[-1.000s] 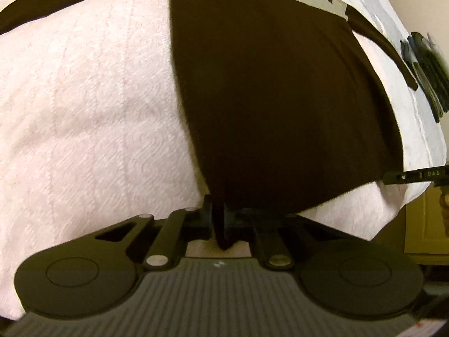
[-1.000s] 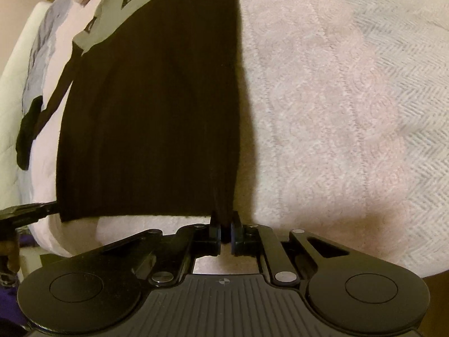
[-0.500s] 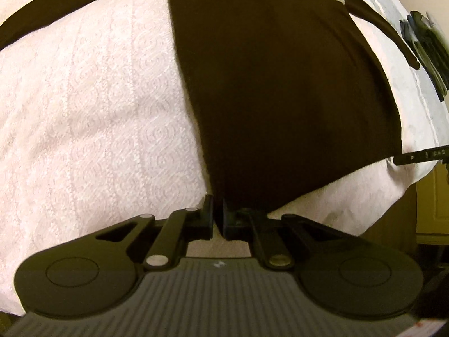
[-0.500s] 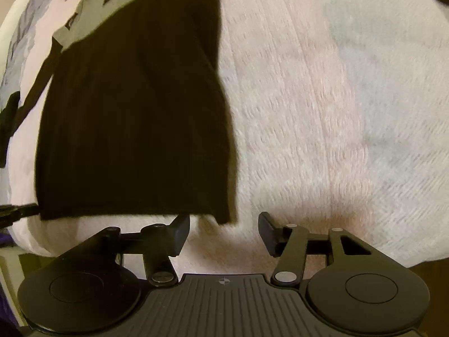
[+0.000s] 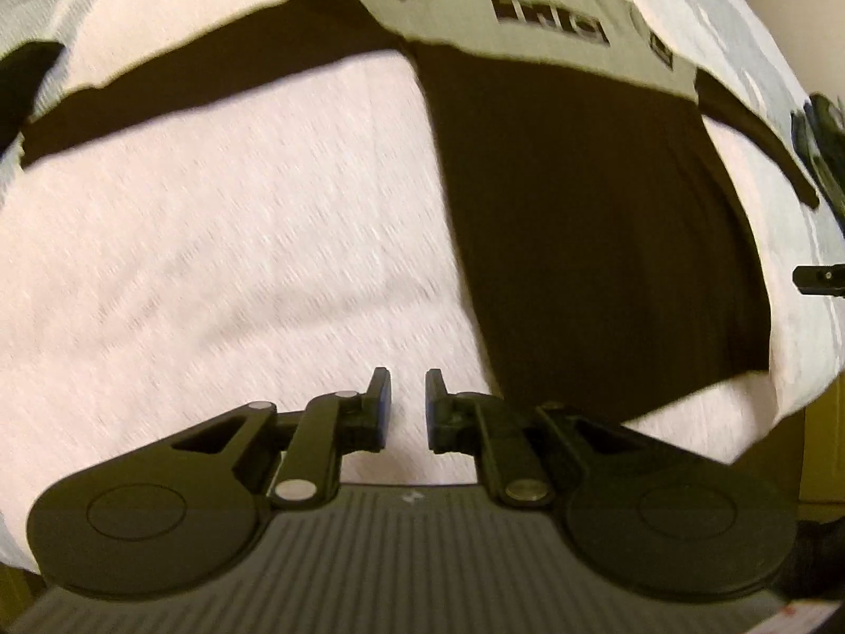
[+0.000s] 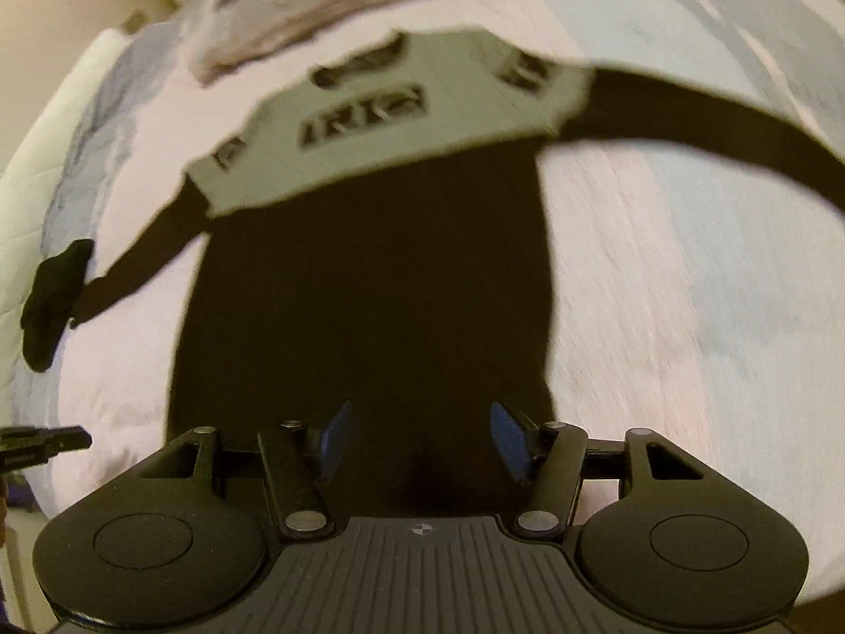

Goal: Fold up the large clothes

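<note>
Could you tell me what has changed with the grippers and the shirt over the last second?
Both grippers let go of the shirt's hem and lifted away: the left gripper has just been opening, empty; the right gripper opened wide. The shirt stays spread flat on the bedspread.

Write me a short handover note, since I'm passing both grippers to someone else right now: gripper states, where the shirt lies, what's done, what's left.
Left gripper: jaws just opening, a small gap, nothing between them.
Right gripper: jaws wide apart, nothing held, over the hem.
Shirt: dark, pale yoke, flat on the pink bedspread, hem nearest you, both sleeves spread out.
Done: shirt laid out, hem released.
Left: every fold; sleeves in first is probably best.
</note>
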Available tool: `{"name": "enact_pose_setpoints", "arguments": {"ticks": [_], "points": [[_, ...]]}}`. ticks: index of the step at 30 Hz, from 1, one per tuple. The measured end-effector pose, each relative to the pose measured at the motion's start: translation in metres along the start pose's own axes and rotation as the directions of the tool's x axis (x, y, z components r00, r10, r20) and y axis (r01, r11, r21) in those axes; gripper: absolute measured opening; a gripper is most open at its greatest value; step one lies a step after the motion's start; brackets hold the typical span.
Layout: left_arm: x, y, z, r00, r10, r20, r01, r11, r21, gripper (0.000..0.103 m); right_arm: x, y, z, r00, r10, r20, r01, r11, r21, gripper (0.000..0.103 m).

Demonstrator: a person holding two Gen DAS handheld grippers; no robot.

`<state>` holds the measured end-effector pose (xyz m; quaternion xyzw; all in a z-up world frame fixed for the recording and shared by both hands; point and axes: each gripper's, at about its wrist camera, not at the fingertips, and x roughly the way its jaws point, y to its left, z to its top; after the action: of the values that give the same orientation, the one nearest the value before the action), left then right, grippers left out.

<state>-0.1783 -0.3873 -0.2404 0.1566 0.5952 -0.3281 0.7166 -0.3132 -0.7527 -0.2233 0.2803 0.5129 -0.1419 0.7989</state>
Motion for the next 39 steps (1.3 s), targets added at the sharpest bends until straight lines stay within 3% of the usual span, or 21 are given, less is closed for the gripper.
{"name": "enact_pose_setpoints", "arguments": {"ticks": [4, 8, 10, 16, 19, 22, 26, 30, 34, 39], "points": [[-0.015, 0.027, 0.016, 0.999, 0.028, 0.047, -0.029, 1.000, 0.012, 0.015, 0.012, 0.054, 0.019, 0.999, 0.038, 0.034, -0.033, 0.990, -0.134, 0.056], [-0.027, 0.059, 0.023, 0.994, 0.069, 0.089, -0.069, 0.998, 0.001, 0.018, 0.037, 0.104, 0.032, 0.988, 0.156, 0.002, -0.151, 0.959, -0.238, 0.056], [-0.032, 0.075, 0.026, 0.988, 0.107, 0.114, -0.105, 0.994, -0.025, 0.021, 0.043, 0.126, 0.031, 0.975, 0.220, -0.018, -0.215, 0.927, -0.308, 0.056], [-0.042, 0.128, 0.041, 0.960, 0.232, 0.156, -0.225, 0.972, -0.062, 0.028, 0.090, 0.243, 0.032, 0.958, 0.279, -0.064, -0.270, 0.806, -0.527, 0.056], [-0.053, 0.158, 0.046, 0.946, 0.271, 0.180, -0.274, 0.962, -0.009, 0.041, 0.116, 0.313, 0.027, 0.952, 0.301, -0.060, -0.271, 0.731, -0.626, 0.056], [-0.056, 0.196, 0.053, 0.934, 0.294, 0.205, -0.314, 0.947, 0.073, 0.046, 0.153, 0.375, 0.020, 0.949, 0.311, -0.040, -0.251, 0.675, -0.694, 0.055], [-0.045, 0.262, 0.071, 0.941, 0.256, 0.222, -0.298, 0.937, 0.182, 0.048, 0.225, 0.458, 0.013, 0.955, 0.297, -0.020, -0.214, 0.638, -0.740, 0.055], [-0.035, 0.322, 0.090, 0.942, 0.232, 0.244, -0.292, 0.923, 0.252, 0.050, 0.299, 0.527, 0.001, 0.959, 0.284, -0.017, -0.176, 0.545, -0.820, 0.048], [-0.027, 0.376, 0.105, 0.940, 0.207, 0.271, -0.270, 0.936, 0.224, 0.051, 0.361, 0.572, -0.013, 0.971, 0.238, 0.007, -0.088, 0.389, -0.917, 0.044], [-0.017, 0.408, 0.113, 0.945, 0.159, 0.285, -0.225, 0.950, 0.217, 0.052, 0.393, 0.592, -0.032, 0.979, 0.191, 0.071, 0.031, 0.203, -0.979, 0.039]]}}
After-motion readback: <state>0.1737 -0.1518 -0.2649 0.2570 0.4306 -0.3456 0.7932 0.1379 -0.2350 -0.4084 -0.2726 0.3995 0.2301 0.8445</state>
